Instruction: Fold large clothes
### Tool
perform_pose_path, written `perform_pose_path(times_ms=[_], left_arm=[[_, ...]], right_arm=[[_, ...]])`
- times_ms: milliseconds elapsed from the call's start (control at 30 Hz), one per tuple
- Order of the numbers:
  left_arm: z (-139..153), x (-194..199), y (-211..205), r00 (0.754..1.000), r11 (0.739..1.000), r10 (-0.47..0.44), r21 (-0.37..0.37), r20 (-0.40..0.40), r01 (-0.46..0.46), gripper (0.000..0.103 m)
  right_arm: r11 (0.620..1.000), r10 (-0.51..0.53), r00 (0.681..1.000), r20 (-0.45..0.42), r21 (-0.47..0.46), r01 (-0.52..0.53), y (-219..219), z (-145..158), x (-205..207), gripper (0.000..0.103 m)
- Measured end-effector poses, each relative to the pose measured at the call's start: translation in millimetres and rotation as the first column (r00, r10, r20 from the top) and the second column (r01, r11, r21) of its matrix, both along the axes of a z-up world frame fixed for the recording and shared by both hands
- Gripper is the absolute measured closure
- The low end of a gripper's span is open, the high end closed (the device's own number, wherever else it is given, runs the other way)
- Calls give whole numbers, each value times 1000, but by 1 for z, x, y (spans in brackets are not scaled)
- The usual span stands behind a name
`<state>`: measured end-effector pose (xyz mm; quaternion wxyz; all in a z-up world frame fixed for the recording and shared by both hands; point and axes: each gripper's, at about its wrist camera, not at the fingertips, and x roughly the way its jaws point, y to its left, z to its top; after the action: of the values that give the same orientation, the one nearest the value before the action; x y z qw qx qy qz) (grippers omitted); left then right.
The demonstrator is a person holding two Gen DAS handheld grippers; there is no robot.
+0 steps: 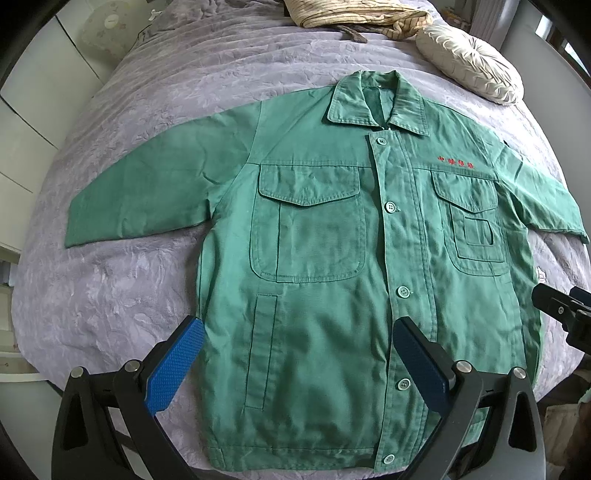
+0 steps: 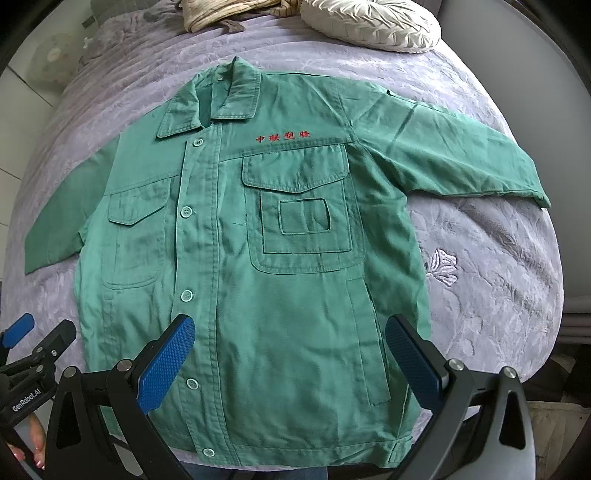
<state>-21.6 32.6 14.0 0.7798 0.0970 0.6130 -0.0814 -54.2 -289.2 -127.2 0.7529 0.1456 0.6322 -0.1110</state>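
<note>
A green button-up work jacket (image 1: 317,258) lies flat, front up, on a lilac bedspread (image 1: 129,295), sleeves spread to both sides, collar at the far end. It also shows in the right wrist view (image 2: 258,258), with red characters on the chest. My left gripper (image 1: 299,328) is open and empty, hovering over the jacket's lower left front near the hem. My right gripper (image 2: 291,328) is open and empty over the lower right front. The left gripper's tip shows at the left edge of the right wrist view (image 2: 22,332).
A cream round cushion (image 1: 469,62) and a striped bundle of cloth (image 1: 354,14) lie at the far end of the bed. The cushion (image 2: 369,22) is behind the collar. White cupboards (image 1: 22,129) stand at the left.
</note>
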Motion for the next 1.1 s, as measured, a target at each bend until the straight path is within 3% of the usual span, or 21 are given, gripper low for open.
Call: perform_pose_path(times_ms=[1100], left_arm=[[-7, 2, 2, 1000, 1000, 0, 9, -13, 0, 1]], right_arm=[[1000, 11, 1000, -22, 12, -10, 9, -6, 9, 0]])
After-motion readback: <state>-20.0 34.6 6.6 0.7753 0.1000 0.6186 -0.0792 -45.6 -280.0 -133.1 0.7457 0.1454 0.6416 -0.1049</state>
